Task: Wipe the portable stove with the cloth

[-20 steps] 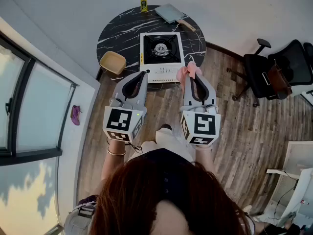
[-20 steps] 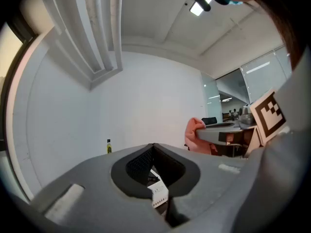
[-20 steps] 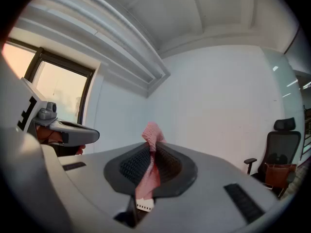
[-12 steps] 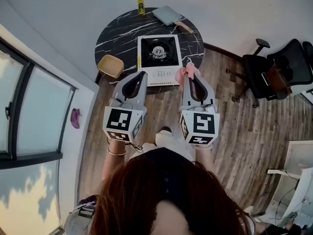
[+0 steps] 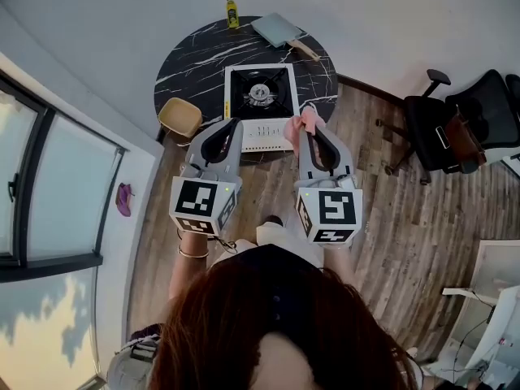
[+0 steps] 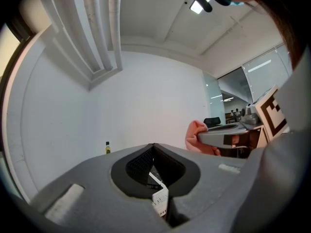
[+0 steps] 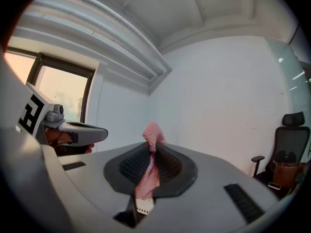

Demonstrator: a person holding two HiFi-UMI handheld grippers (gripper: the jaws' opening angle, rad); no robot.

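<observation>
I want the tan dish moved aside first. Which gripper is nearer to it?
Left. The left gripper sits just right of the tan dish; the right gripper, holding the pink cloth, is farther right, across the portable stove's front.

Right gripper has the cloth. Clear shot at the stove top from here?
Probably yes. The right gripper is shut on the cloth at the near right corner of the stove, with nothing between them. The left gripper sits off to the side; the pan and bottle stand beyond.
</observation>
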